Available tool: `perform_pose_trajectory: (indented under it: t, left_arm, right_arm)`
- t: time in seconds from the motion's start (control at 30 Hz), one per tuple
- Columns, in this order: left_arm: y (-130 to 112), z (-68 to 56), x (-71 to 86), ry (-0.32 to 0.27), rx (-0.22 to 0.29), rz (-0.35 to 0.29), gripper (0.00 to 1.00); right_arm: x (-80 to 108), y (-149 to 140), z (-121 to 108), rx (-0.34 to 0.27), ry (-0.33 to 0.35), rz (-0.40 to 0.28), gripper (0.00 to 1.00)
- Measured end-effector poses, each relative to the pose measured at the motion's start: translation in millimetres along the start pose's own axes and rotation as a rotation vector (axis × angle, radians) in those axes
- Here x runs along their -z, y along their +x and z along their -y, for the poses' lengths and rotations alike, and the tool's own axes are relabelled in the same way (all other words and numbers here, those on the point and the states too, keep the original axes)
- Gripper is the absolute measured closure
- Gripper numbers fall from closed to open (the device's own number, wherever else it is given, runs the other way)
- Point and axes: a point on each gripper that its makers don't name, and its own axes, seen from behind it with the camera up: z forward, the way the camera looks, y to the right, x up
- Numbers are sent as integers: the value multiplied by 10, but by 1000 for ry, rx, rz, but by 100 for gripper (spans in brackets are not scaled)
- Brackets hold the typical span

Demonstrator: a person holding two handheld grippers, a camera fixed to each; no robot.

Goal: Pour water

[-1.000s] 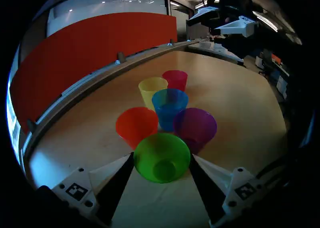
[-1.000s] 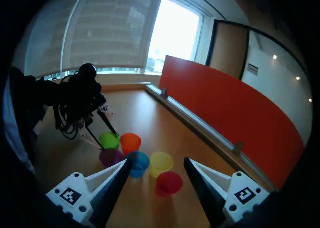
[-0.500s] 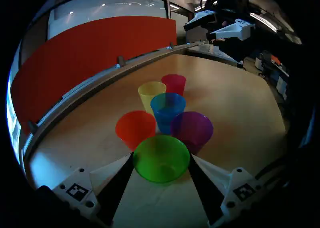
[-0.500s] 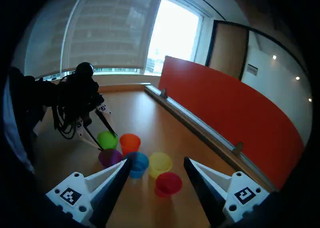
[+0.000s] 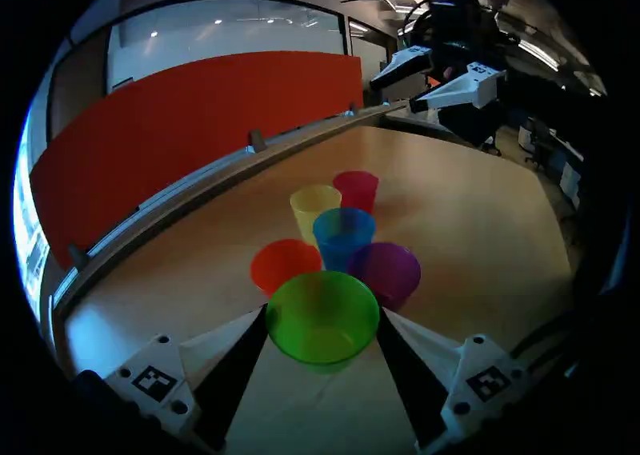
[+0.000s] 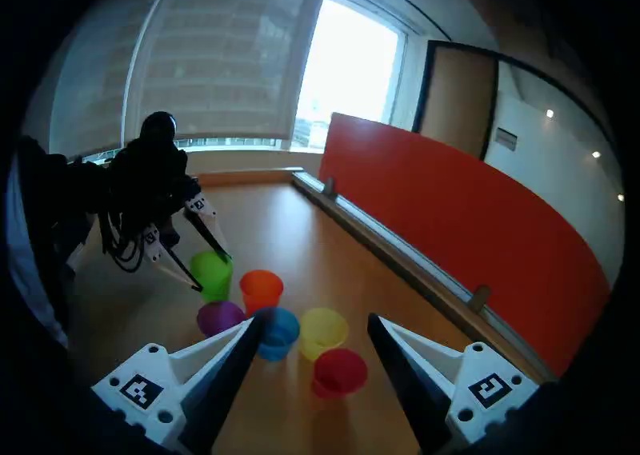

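Green cup (image 5: 322, 331) clamped in left hand-held gripper (image 5: 322, 311).

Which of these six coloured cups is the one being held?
The green cup, gripped between the left gripper's two fingers. The orange cup, blue cup, purple cup, yellow cup and red cup stand free on the table.

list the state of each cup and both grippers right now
left gripper: shut on the green cup
green cup: upright, between the left gripper's fingers
right gripper: open, holding nothing
orange cup: upright on the table
yellow cup: upright on the table
blue cup: upright on the table
purple cup: upright on the table
red cup: upright on the table
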Motion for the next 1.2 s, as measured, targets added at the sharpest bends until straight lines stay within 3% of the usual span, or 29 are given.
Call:
perform_pose_trajectory:
  t: [0.7,1.2]
  left_arm:
    - [385,-6,450,73,9,-121,9]
    - [626,91,770,130,47,-202,10]
  right_arm:
    - [-237,-113,89,10,35,31,0]
    - [-414,-342,211,3,76,79,0]
